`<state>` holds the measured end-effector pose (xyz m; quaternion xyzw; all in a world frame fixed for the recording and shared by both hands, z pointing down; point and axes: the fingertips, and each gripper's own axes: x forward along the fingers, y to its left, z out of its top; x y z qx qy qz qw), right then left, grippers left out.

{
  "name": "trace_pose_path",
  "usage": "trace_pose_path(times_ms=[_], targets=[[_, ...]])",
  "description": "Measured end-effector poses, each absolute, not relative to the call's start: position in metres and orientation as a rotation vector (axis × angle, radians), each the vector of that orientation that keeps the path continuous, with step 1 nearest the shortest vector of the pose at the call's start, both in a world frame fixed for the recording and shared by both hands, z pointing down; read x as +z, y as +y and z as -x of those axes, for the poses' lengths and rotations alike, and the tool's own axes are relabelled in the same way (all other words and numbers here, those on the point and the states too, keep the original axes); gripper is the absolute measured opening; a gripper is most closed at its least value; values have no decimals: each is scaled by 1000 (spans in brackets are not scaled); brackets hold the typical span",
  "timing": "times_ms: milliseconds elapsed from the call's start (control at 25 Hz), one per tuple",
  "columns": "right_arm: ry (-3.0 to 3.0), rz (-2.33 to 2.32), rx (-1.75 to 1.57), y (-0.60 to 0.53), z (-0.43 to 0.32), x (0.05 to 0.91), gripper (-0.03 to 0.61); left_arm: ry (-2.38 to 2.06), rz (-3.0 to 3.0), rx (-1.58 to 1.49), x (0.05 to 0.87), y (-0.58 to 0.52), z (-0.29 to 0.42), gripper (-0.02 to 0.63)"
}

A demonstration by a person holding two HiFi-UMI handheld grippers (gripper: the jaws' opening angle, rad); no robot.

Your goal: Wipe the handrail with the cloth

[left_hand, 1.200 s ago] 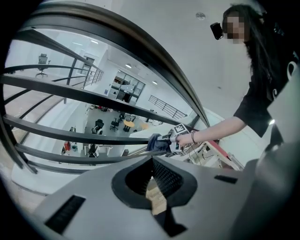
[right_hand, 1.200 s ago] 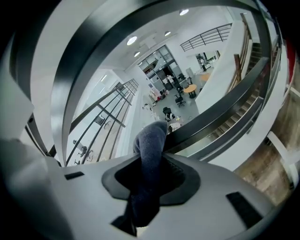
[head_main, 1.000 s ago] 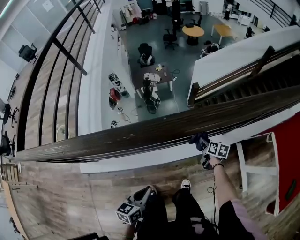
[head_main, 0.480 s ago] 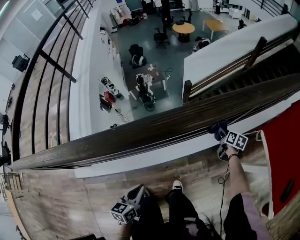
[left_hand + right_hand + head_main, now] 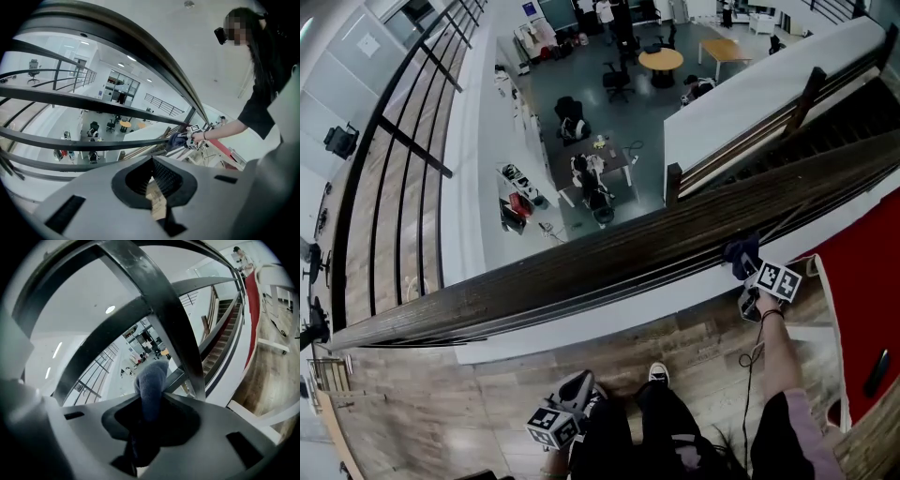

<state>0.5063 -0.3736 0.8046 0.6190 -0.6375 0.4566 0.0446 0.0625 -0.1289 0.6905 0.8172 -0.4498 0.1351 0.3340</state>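
Right gripper [image 5: 149,423] fingers clamp cloth [image 5: 152,380] against handrail [image 5: 581,267]; left gripper [image 5: 157,199] fingers together.

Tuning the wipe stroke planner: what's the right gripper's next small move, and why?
Probably slide the right gripper a bit further right along the handrail: it is shut on the cloth, pressed at the rail's near edge, has been travelling rightward, and the rail continues that way.

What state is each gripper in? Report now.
Left gripper: shut, nothing in it.
Right gripper: shut on the cloth.
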Motion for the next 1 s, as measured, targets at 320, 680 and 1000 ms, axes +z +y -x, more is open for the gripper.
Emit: trace_pose_path(times_ms=[320, 680, 1000], targets=[[-2148, -1678, 1378, -278, -414, 751, 92, -1223, -2160, 296, 654, -98, -28, 0], [-2344, -1594, 1334, -139, -297, 659, 92, -1223, -2231, 291, 621, 15, 37, 0], [-2499, -1510, 1290, -28, -168, 587, 92, -1213, -2262, 277, 590, 129, 115, 0]])
